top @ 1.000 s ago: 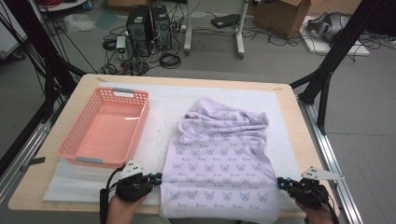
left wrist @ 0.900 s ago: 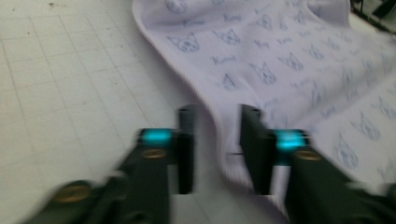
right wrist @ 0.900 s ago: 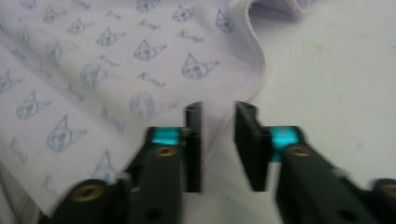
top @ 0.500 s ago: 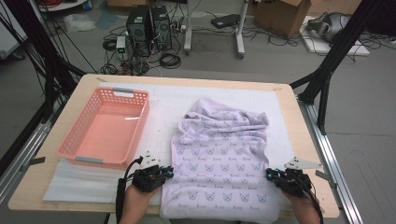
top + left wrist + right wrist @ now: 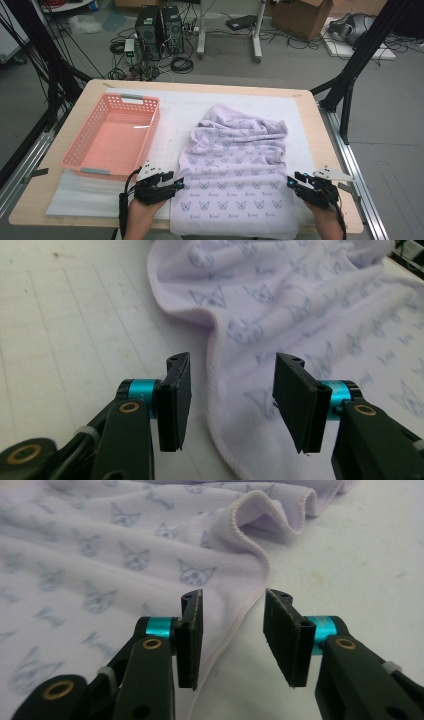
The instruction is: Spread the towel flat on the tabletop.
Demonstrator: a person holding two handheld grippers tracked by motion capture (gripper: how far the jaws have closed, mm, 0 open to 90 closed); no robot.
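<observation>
A lilac towel (image 5: 235, 175) printed with cat faces lies spread on the white mat, bunched at its far end. My left gripper (image 5: 179, 182) is at the towel's near left edge. In the left gripper view its jaws (image 5: 234, 360) have just been opening, and the towel (image 5: 300, 305) hem runs between them without being pinched. My right gripper (image 5: 291, 180) is at the near right edge. Its jaws (image 5: 235, 596) have also just been opening, astride the hem of the towel (image 5: 100, 555), with the pads not pressing on it.
A pink plastic basket (image 5: 112, 137) stands empty on the left of the wooden table (image 5: 320, 130). The white foam mat (image 5: 175, 110) covers most of the tabletop. The towel's near end hangs over the front edge. Black frame posts flank the table.
Both hands have shifted a little forward and inward to the towel's side edges. Both grippers were shut and now stand with their jaws apart.
</observation>
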